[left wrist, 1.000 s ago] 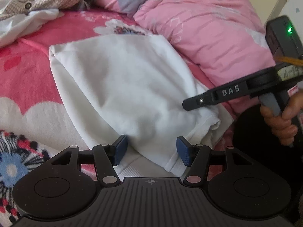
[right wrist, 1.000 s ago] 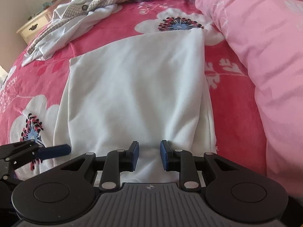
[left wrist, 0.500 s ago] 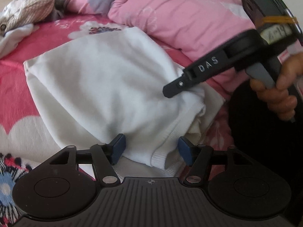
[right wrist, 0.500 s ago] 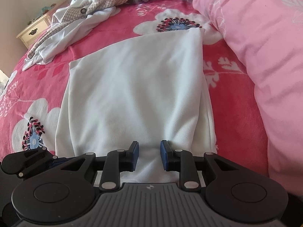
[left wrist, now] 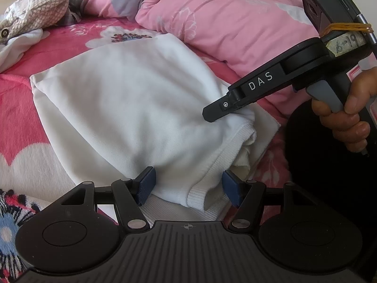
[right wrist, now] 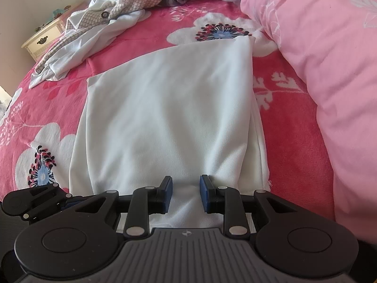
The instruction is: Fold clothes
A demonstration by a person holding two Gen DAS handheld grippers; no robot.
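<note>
A white garment (left wrist: pixel 122 108) lies folded lengthwise on the pink flowered blanket (left wrist: pixel 21 108). Its ribbed hem (left wrist: pixel 200 200) is at the near end. My left gripper (left wrist: pixel 188 186) is open over the hem's near corner, and the cloth lies loosely between the blue pads (left wrist: pixel 146 184). My right gripper (right wrist: pixel 186 193) is shut on a pinch of the garment (right wrist: pixel 169 108) at the hem, with creases running out from the pads. In the left wrist view the right gripper (left wrist: pixel 212 114) comes in from the right, its tip on the raised edge of the cloth, with a hand (left wrist: pixel 346 118) around its handle.
A thick pink duvet (right wrist: pixel 329 70) rises along the right side of the bed. A heap of other clothes, a checked one (right wrist: pixel 132 0) on top, lies at the far left. A cream bedside cabinet (right wrist: pixel 42 40) stands beyond the bed's left edge.
My left gripper has shifted toward the right gripper and rolled a little, and its jaws stand slightly wider. The right gripper keeps its hold and has not moved.
</note>
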